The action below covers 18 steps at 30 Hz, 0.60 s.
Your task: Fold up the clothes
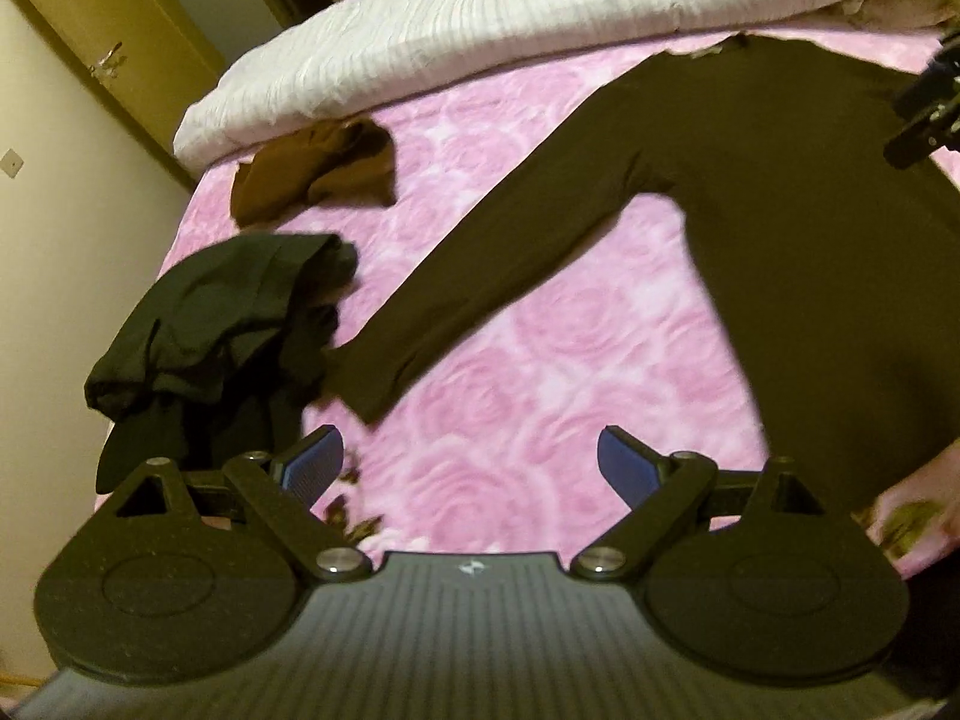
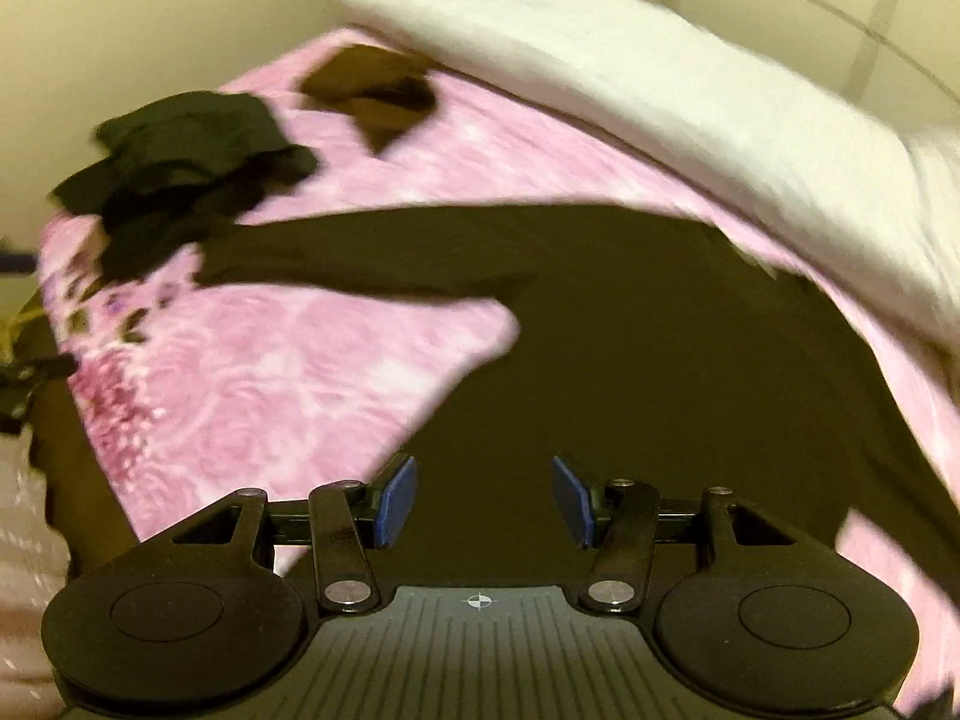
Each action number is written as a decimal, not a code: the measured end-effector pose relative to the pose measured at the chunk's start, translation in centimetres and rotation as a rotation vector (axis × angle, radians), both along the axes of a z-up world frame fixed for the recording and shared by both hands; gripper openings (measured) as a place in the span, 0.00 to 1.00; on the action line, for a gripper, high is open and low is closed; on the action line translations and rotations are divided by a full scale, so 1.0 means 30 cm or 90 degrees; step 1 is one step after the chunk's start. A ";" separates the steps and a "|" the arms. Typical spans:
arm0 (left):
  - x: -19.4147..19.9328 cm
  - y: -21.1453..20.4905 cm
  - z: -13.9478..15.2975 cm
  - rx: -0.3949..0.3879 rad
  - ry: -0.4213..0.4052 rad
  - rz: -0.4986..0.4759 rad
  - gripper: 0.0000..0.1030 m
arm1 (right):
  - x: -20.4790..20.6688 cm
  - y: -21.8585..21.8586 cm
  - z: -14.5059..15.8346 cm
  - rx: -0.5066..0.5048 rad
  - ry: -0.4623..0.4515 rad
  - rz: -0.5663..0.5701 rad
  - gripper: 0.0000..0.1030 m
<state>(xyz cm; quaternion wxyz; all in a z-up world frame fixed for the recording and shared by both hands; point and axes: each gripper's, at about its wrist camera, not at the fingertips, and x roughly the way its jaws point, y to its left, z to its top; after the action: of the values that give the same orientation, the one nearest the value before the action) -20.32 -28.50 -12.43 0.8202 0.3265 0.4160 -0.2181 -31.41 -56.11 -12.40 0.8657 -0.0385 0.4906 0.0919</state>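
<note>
A dark long-sleeved shirt (image 1: 810, 228) lies spread flat on the bed's pink rose-patterned cover (image 1: 540, 360), its collar toward the far side by the white quilt (image 1: 480, 18) and its hem toward the near edge; laid out like this, body smooth and one sleeve (image 1: 480, 276) stretched out to the left, it looks ready for a first fold rather than part-way through one. The sleeve's cuff ends just beside, perhaps touching, a crumpled black garment (image 1: 228, 324) at the left edge of the bed; farther off, near the quilt, sits a rumpled brown garment (image 1: 318, 174); both look like pieces waiting their turn, kept clear of the working space. The left tongs (image 1: 471, 468) stand wide with nothing between their blue pads, angled down over bare cover just near of the cuff, probably because the sleeve is the part to pick up and bring across the body. The right tongs (image 2: 483, 498) are likewise wide and empty, hanging over the shirt's body close to its near left edge, where a grip on the hem or side seam would be natural; the right wrist view is smeared, so whether the pads touch the cloth cannot be told. A door (image 1: 120, 60) shows at the far left.
</note>
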 end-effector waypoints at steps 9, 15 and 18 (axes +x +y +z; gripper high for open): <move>0.328 0.228 -0.283 0.083 0.003 -0.176 0.87 | 0.275 0.532 -0.192 -0.049 -0.062 0.171 0.52; 0.498 0.251 -0.556 0.161 -0.014 -0.378 0.79 | 0.512 0.734 -0.431 -0.113 -0.004 0.171 0.52; 0.558 0.234 -0.663 0.184 -0.007 -0.447 0.63 | 0.587 0.745 -0.505 -0.128 0.033 0.138 0.52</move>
<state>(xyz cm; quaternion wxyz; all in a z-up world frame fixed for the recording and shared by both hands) -3.57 -21.49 -32.31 0.6434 0.5626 0.3006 -0.4233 -13.81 -33.76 -27.55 0.8296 -0.1749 0.5124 0.1361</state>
